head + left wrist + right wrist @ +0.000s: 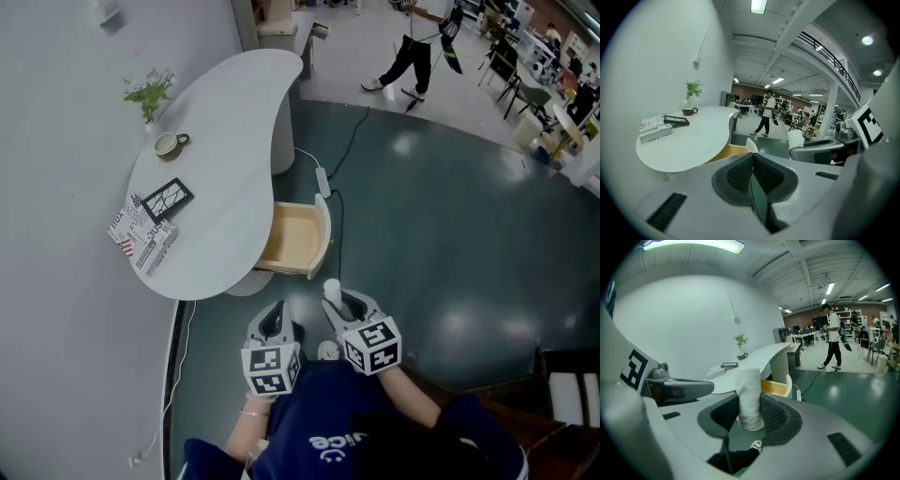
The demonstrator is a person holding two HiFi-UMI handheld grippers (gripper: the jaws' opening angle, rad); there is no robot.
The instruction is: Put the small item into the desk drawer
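On the white desk (225, 141) at left sit a plant (148, 92), a cup (169, 142), a black frame (167, 199) and a magazine (142, 234). Its drawer (298, 242) stands open toward the grippers, with a power strip (323, 180) on the floor just beyond it. Nearer, the right gripper (337, 302) clamps a small white roll (332, 287) upright, long axis vertical, top above the jaws, while the left gripper (273, 323) beside it is closed and empty.

Ceiling lamps (759, 5) light the room evenly from above, and the light is cool and a little dim. In the head view the dark floor (441, 234) carries several soft white glare spots. The white surface (225, 141) looks bright and throws a shadow under its edge. Both gripper views bend strongly at the edges and have black corners, and their nearest parts are slightly soft.
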